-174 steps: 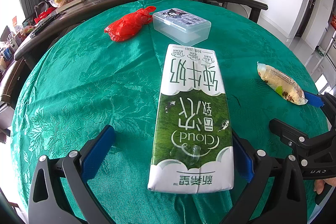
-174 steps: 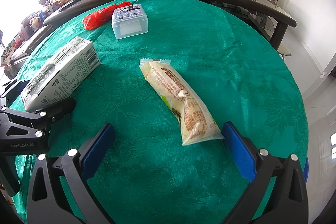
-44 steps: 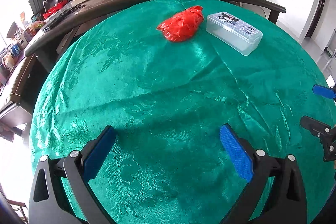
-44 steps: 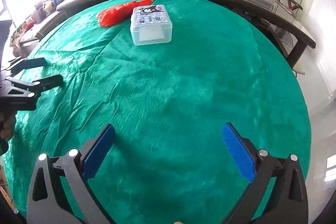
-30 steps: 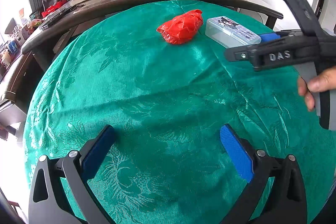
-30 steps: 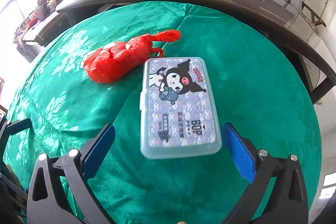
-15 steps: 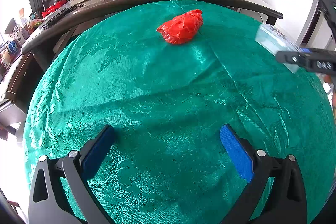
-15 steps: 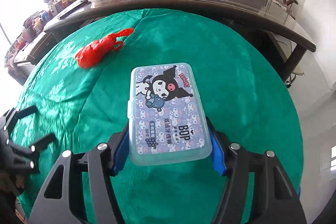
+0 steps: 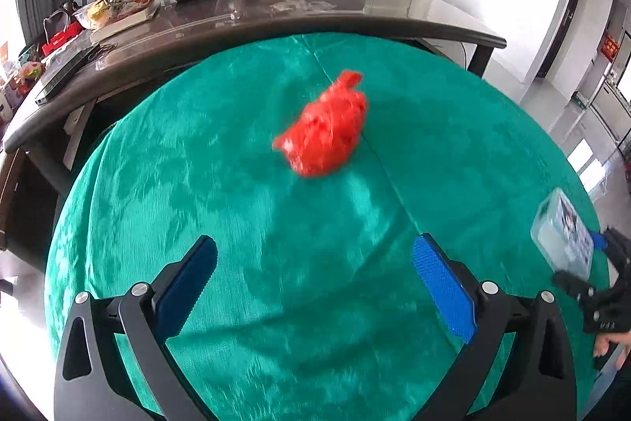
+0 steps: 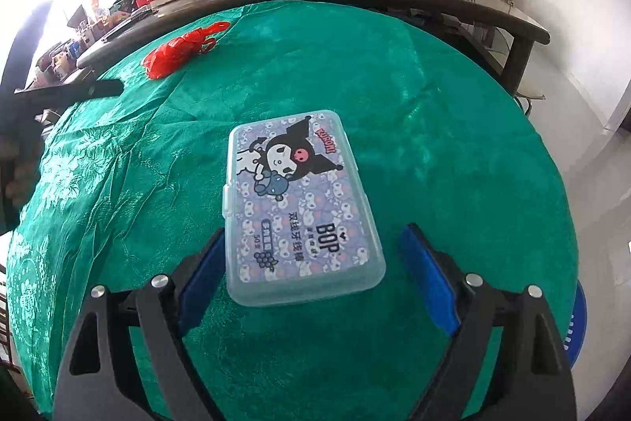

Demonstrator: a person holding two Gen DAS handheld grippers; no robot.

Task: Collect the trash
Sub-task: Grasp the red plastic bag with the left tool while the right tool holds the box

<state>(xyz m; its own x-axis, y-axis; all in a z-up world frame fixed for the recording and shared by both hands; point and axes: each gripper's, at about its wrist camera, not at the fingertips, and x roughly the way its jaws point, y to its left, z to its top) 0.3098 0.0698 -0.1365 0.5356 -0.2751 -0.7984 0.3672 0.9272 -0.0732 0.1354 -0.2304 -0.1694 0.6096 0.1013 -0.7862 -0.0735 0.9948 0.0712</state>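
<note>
Right gripper [image 10: 311, 263] opening, box [image 10: 299, 208] between pads | left gripper [image 9: 315, 287] wide, empty

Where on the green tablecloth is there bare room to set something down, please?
The green tablecloth is bare on both sides of the red plastic bag and before the open left gripper. The one busy spot is the near right edge, where the floss-pick box sits between the right gripper's opening jaws.
</note>
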